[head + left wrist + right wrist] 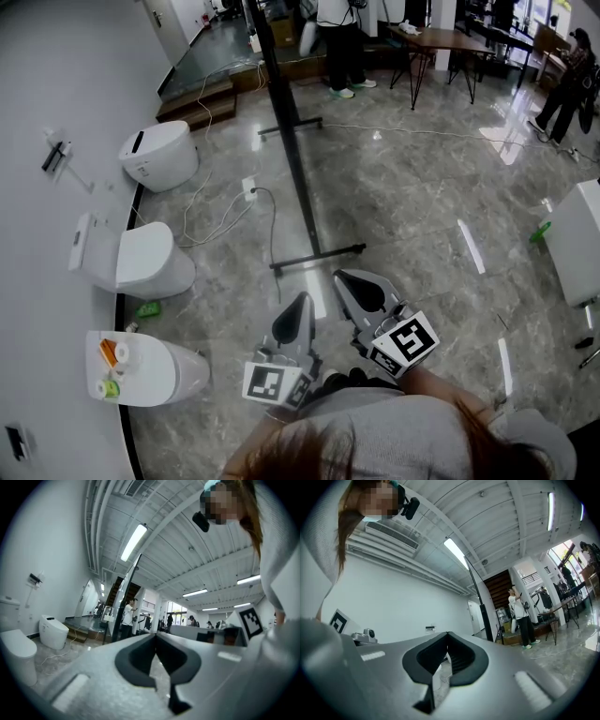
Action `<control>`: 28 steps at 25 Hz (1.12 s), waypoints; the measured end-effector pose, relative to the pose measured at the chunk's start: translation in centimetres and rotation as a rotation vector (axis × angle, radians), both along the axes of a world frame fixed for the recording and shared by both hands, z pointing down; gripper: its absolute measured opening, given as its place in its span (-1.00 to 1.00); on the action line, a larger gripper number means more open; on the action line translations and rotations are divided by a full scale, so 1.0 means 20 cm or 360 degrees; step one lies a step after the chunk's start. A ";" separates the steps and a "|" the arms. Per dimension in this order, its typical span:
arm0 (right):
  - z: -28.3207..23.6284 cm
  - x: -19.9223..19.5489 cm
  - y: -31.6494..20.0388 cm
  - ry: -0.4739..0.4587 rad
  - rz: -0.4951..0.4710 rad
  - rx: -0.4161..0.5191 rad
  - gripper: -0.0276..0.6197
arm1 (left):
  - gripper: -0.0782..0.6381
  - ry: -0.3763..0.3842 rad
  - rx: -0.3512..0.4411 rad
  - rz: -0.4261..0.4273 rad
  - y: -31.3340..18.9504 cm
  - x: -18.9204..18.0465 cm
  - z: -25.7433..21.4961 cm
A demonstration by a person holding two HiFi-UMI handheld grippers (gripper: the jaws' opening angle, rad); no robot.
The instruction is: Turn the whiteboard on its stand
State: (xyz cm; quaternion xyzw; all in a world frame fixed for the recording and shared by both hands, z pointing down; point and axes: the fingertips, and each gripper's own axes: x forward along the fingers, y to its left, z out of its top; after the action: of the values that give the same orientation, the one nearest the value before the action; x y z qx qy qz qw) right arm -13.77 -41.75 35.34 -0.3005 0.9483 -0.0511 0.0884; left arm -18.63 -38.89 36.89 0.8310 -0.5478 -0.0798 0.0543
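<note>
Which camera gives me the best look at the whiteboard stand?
The head view: the whiteboard stand shows edge-on from above, its upright and both floor bars of the base in sight. The left gripper view catches only a dark slanted strip of it far off; the right gripper view only a thin black post.

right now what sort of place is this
Probably a showroom or test hall: toilets lined along a white wall, a polished stone-look floor, and tables with people at the far end.
</note>
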 end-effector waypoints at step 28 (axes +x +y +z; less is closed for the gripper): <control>0.11 -0.04 -0.55 0.0030 -0.0001 -0.0020 -0.90 | -0.79 -0.0063 0.0009 -0.0040 -0.56 -0.06 0.10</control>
State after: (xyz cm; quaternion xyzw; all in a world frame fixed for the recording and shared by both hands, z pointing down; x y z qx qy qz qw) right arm -14.64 -52.84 37.59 -0.3013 0.9488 -0.0544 0.0776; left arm -19.75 -50.12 38.80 0.8256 -0.5590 -0.0658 0.0401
